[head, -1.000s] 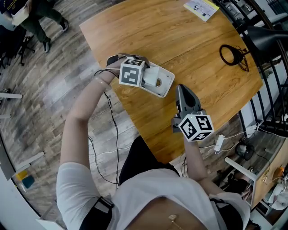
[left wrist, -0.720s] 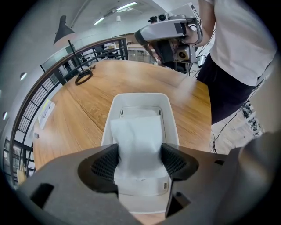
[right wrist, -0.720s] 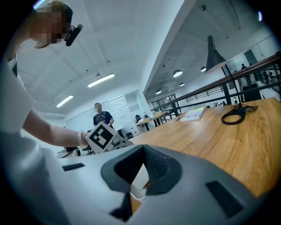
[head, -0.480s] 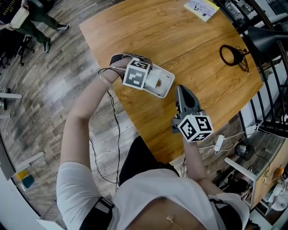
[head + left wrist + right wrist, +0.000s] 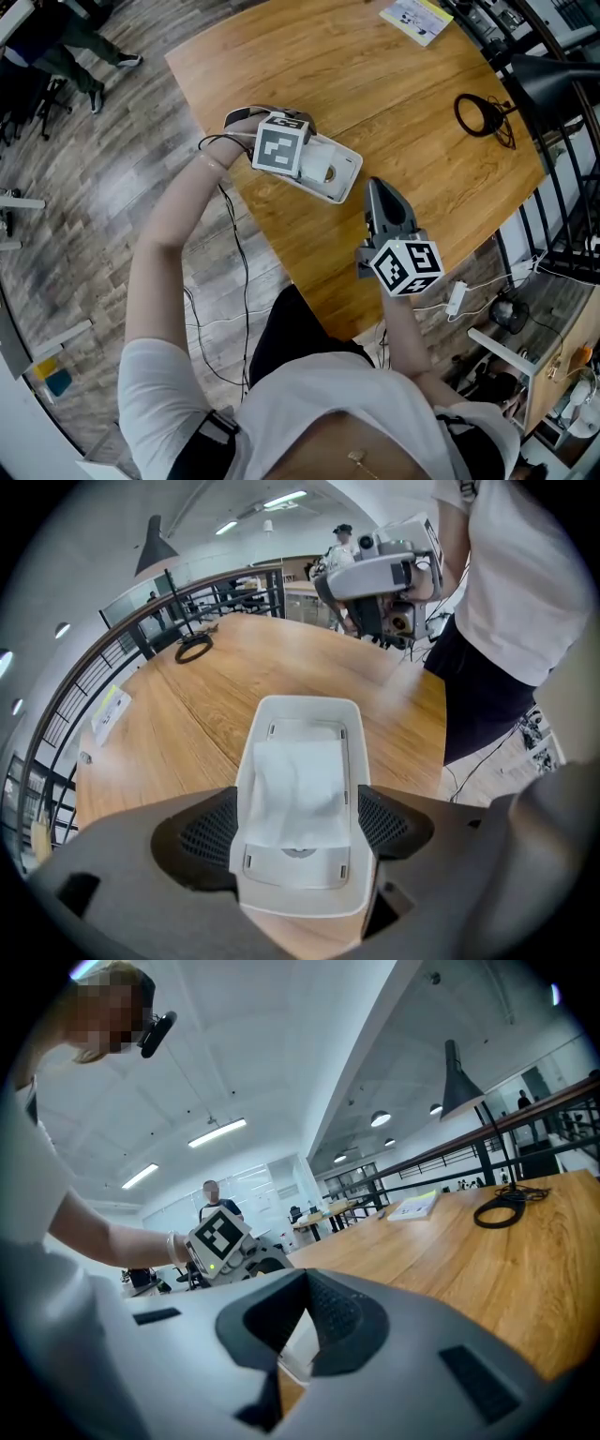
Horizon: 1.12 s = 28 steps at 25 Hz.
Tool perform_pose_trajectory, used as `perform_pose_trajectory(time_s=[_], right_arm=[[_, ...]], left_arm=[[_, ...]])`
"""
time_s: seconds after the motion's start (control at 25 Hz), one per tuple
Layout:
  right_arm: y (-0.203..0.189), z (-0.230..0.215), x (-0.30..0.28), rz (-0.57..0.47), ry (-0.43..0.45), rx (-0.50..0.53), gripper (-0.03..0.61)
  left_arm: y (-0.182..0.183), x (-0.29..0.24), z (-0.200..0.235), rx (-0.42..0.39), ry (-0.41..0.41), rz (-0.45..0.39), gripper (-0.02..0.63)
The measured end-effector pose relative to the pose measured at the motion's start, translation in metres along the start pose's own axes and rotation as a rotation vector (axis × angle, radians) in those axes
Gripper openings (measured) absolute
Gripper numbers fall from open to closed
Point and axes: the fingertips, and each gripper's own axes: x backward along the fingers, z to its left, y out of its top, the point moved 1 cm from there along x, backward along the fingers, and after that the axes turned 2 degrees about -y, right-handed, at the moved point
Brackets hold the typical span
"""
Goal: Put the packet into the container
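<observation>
Packet (image 5: 298,789) lies inside container (image 5: 302,904) on surface (image 5: 178,733); left claw (image 5: 298,819), jaws just opened wide, straddles container, gripping nothing; right claw (image 5: 298,1330) closed, empty, nearby.

Wooden table (image 5: 422,169) with white container (image 5: 349,181), coiled black cable (image 5: 506,127) and a booklet (image 5: 417,16) on it

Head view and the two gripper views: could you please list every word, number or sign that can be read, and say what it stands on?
No text here can be read.
booklet: print on its cover, too small to read.
marker cubes: black-and-white square patterns only, no words.
container and packet: no print visible.
</observation>
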Motion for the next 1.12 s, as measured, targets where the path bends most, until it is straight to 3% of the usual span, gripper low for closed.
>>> perform_pose_trajectory(time_s=[0.32, 0.4, 0.52, 0.64, 0.76, 0.92, 1.12], right_arm=[[0.000, 0.013, -0.005, 0.000, 0.022, 0.010, 0.011], [0.000, 0.017, -0.007, 0.002, 0.032, 0.015, 0.011], [-0.002, 0.022, -0.009, 0.008, 0.044, 0.020, 0.011], [-0.004, 0.028, -0.011, 0.011, 0.055, 0.022, 0.011], [-0.005, 0.032, -0.014, 0.012, 0.058, 0.025, 0.011], [-0.004, 0.034, -0.015, 0.003, 0.056, 0.020, 0.011], [0.002, 0.038, -0.014, -0.014, 0.062, 0.018, 0.011]], left_arm=[[0.022, 0.045, 0.005, 0.139, 0.126, -0.285, 0.387], [0.020, 0.048, 0.005, 0.185, 0.183, -0.333, 0.330], [0.016, 0.053, 0.010, 0.280, 0.323, -0.431, 0.170], [0.014, 0.060, 0.013, 0.375, 0.455, -0.525, 0.096], [0.011, 0.075, 0.015, 0.499, 0.638, -0.618, 0.012], [0.005, 0.103, 0.007, 0.696, 0.890, -0.711, 0.009], [0.007, 0.114, -0.020, 0.918, 0.973, -0.839, 0.009]])
